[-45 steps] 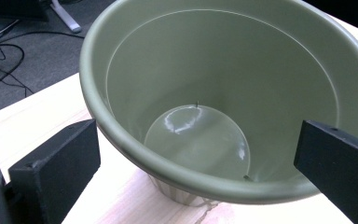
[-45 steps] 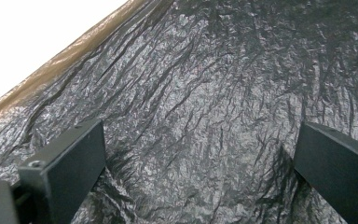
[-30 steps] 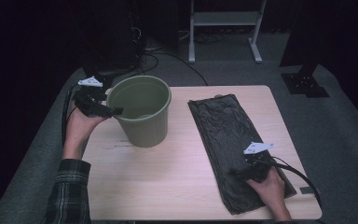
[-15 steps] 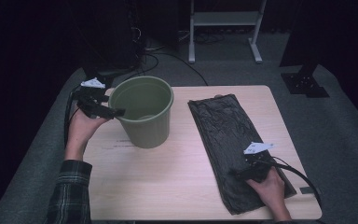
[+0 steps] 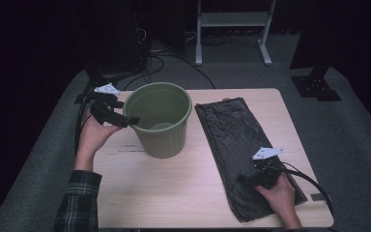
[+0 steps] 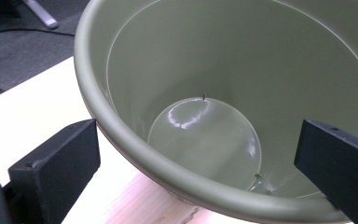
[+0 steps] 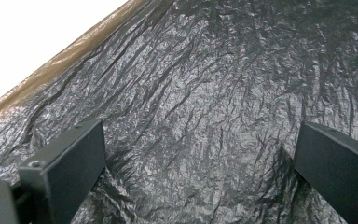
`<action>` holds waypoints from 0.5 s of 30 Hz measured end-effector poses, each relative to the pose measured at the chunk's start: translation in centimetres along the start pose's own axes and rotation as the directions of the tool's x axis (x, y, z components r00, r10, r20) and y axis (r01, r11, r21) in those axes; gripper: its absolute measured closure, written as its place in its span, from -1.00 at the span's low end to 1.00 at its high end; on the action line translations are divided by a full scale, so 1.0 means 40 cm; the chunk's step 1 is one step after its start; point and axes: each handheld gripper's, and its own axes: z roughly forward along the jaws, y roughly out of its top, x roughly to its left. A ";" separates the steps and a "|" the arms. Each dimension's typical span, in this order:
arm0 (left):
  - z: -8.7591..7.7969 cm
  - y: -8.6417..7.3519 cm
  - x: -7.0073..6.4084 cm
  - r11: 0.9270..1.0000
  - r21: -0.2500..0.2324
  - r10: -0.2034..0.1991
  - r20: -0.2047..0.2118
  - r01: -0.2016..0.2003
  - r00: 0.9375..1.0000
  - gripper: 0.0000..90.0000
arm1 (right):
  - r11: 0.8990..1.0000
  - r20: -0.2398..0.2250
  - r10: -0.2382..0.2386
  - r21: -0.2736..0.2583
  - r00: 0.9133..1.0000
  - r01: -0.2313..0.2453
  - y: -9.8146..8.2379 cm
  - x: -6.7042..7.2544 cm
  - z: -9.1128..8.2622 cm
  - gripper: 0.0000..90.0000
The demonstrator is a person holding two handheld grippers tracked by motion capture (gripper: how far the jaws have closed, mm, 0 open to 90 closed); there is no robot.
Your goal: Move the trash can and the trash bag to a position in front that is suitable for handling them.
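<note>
Little has shifted since the earlier high-view frames: both hands sit almost where they were, the left one perhaps a touch closer to the bin. From the high view, the left gripper (image 5: pixel 121 117) meets the rim of the olive-green waste bin (image 5: pixel 158 121), which stands upright on the left half of the wooden table (image 5: pixel 174 193), mouth up, probably so it can be steadied or lined. On the right, the right gripper (image 5: pixel 251 178) rests low over the near end of the flattened black bin bag (image 5: pixel 236 140), whose long axis runs from the person's edge toward the far edge, leaning slightly left. The left gripper view shows its jaws wide, straddling the bin's rim (image 6: pixel 135 154), one jaw outside the wall, the other over the empty interior; nothing is pinched yet. The right gripper view shows jaws equally wide over crinkled plastic (image 7: pixel 200 107), close to the bag's edge, apparently poised to pinch up a fold.
</note>
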 end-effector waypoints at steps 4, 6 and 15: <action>0.011 0.008 -0.029 1.000 0.005 0.020 0.017 -0.020 1.000 -1.00 | 1.000 0.000 0.001 0.000 1.000 -0.001 0.000 0.000 0.000 -0.98; 0.015 0.012 -0.038 1.000 0.009 0.029 0.021 -0.029 0.999 -1.00 | 1.000 0.000 0.001 0.000 1.000 -0.001 0.000 0.000 0.000 -0.98; 0.023 0.016 -0.085 0.998 -0.005 0.057 0.047 -0.057 0.997 -1.00 | 1.000 0.000 0.001 0.000 1.000 -0.001 0.000 0.000 0.000 -0.98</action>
